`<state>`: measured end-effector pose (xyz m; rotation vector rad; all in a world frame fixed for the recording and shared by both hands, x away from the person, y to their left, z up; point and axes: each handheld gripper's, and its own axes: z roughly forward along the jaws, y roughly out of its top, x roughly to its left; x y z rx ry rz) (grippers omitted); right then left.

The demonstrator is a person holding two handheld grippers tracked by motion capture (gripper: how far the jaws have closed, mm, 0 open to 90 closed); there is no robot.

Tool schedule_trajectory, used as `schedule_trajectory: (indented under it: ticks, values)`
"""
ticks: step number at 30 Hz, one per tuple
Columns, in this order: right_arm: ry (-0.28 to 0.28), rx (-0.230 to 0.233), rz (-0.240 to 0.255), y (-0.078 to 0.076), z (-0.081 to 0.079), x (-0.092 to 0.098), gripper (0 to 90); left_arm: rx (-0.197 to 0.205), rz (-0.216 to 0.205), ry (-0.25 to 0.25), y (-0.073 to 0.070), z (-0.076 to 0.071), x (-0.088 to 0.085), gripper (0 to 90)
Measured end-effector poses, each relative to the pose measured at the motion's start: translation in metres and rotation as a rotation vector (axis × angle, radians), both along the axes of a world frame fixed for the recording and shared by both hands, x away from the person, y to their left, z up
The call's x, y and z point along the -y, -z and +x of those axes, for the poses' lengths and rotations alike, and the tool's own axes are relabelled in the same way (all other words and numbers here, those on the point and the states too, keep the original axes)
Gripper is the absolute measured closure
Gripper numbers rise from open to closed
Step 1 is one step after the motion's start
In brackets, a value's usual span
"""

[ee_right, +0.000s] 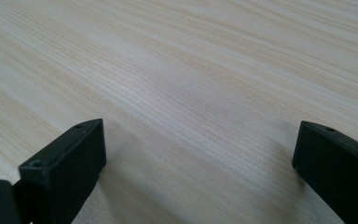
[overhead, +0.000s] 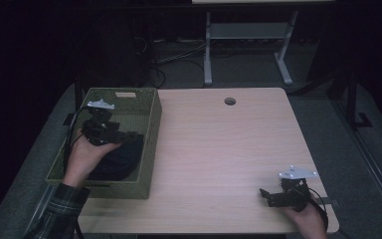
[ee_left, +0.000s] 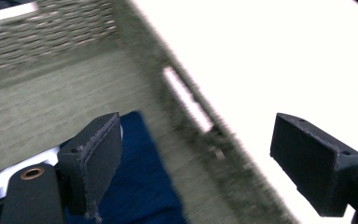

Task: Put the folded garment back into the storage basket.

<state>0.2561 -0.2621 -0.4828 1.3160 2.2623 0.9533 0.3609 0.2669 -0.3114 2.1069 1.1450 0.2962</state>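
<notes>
A green woven basket (overhead: 152, 130) stands on the left part of the wooden table (overhead: 219, 144). A dark blue cloth (overhead: 123, 160) lies in its near half. My left gripper (overhead: 131, 137) hovers inside the basket above the cloth, its jaws wide apart with nothing between them. In the left gripper view the gripper (ee_left: 196, 163) looks over the cloth (ee_left: 140, 186) and the basket's side wall (ee_left: 51, 32). My right gripper (overhead: 264, 195) rests low near the table's front right corner. Its jaws stand open over bare wood (ee_right: 191, 70), as the right gripper view (ee_right: 198, 168) shows.
A round cable hole (overhead: 230, 101) sits near the table's far edge. Behind the table stands the metal frame of another desk (overhead: 208, 50), with cables on the floor (overhead: 174, 57). The basket's far end has a handle slot (overhead: 125, 94).
</notes>
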Motion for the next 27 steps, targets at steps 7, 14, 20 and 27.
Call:
schedule_trajectory:
  ticks: [7, 14, 20, 27]
  values:
    - [0.0, 0.0, 0.0, 0.0, 0.0, 0.0, 2.4, -0.003, -0.037, 0.075, 0.009, -0.007, 0.036, 16.0]
    - [-0.001, 0.003, -0.001, 0.0, 0.0, 0.0, 2.4, 0.01, -0.051, 0.117, 0.021, -0.018, 0.067, 13.0]
    - [0.001, 0.0, 0.0, 0.0, 0.0, 0.0, 2.4, 0.014, -0.076, 0.148, 0.031, -0.025, 0.09, 12.7]
    - [0.001, 0.0, 0.001, 0.0, 0.0, 0.0, 2.4, 0.032, -0.104, 0.173, 0.042, -0.032, 0.113, 12.8]
